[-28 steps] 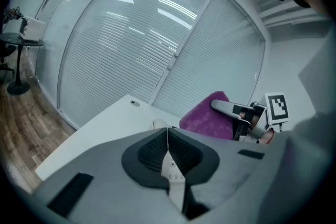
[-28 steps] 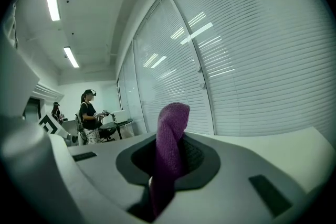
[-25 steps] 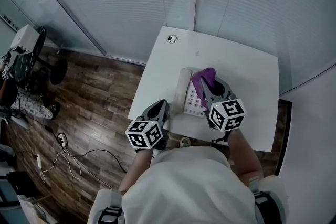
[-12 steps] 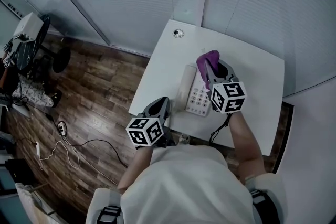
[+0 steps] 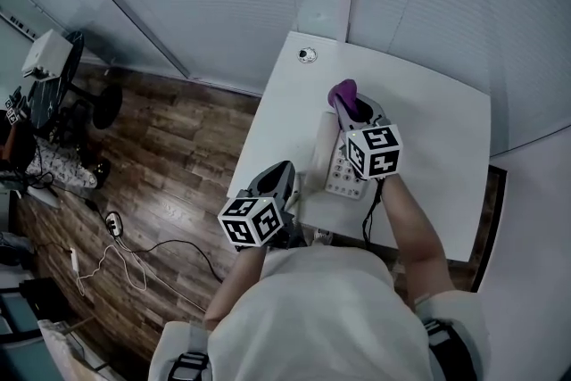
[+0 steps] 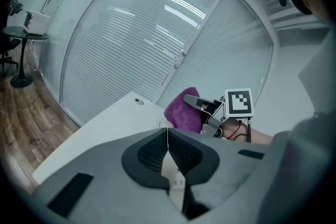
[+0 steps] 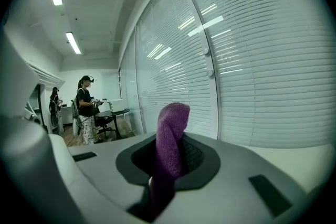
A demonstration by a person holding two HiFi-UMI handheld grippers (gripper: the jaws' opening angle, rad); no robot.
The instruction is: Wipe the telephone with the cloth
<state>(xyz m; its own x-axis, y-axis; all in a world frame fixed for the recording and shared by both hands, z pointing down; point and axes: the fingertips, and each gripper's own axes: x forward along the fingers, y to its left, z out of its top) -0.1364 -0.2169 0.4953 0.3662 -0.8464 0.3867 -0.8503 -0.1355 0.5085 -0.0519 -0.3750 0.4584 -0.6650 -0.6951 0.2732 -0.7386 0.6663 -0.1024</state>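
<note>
Telephone [image 5: 339,177] rests on table [image 5: 428,129]; right gripper [image 5: 351,107] pinches cloth [image 5: 343,91] by its far end.

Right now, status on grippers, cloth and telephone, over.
Left gripper shut, empty, near the telephone on its handset side. Right gripper shut on purple cloth, above the telephone's far end. Nothing else seen in the way.

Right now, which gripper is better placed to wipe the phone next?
Right. The right gripper is shut on the purple cloth and sits over the telephone. The left gripper is shut and empty, off to the phone's side near the table edge.
</note>
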